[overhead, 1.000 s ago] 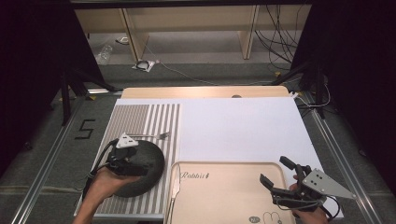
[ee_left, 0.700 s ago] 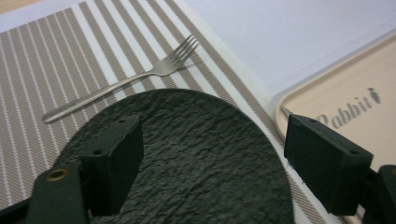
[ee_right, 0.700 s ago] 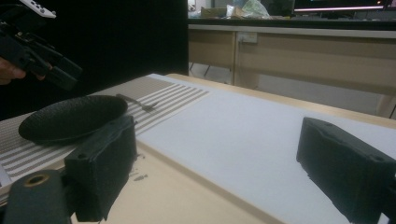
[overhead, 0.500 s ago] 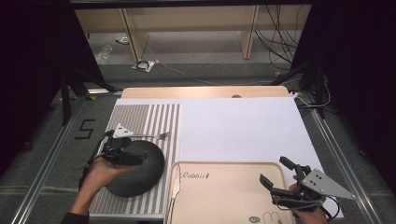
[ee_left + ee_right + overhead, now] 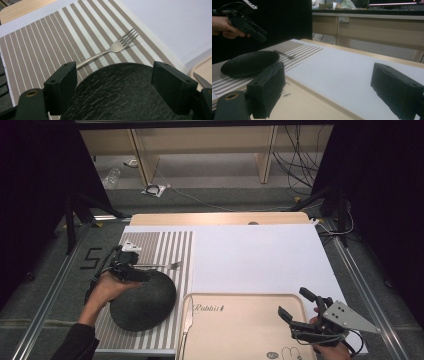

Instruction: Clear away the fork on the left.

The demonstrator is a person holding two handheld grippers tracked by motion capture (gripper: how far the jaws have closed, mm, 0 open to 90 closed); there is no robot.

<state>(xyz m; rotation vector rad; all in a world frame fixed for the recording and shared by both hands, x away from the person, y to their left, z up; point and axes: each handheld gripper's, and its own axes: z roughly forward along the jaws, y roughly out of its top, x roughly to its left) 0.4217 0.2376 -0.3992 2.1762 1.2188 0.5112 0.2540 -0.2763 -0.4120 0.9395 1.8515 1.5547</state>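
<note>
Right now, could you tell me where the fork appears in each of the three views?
High view: fork left of centre, on the striped mat.
Left gripper view: centre, beyond the black plate.
Right gripper view: upper left, behind the plate.
Shared landmark: the plate.

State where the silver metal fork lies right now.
In the high view, the silver metal fork lies at left on the striped placemat, just beyond the dark round plate.
</note>
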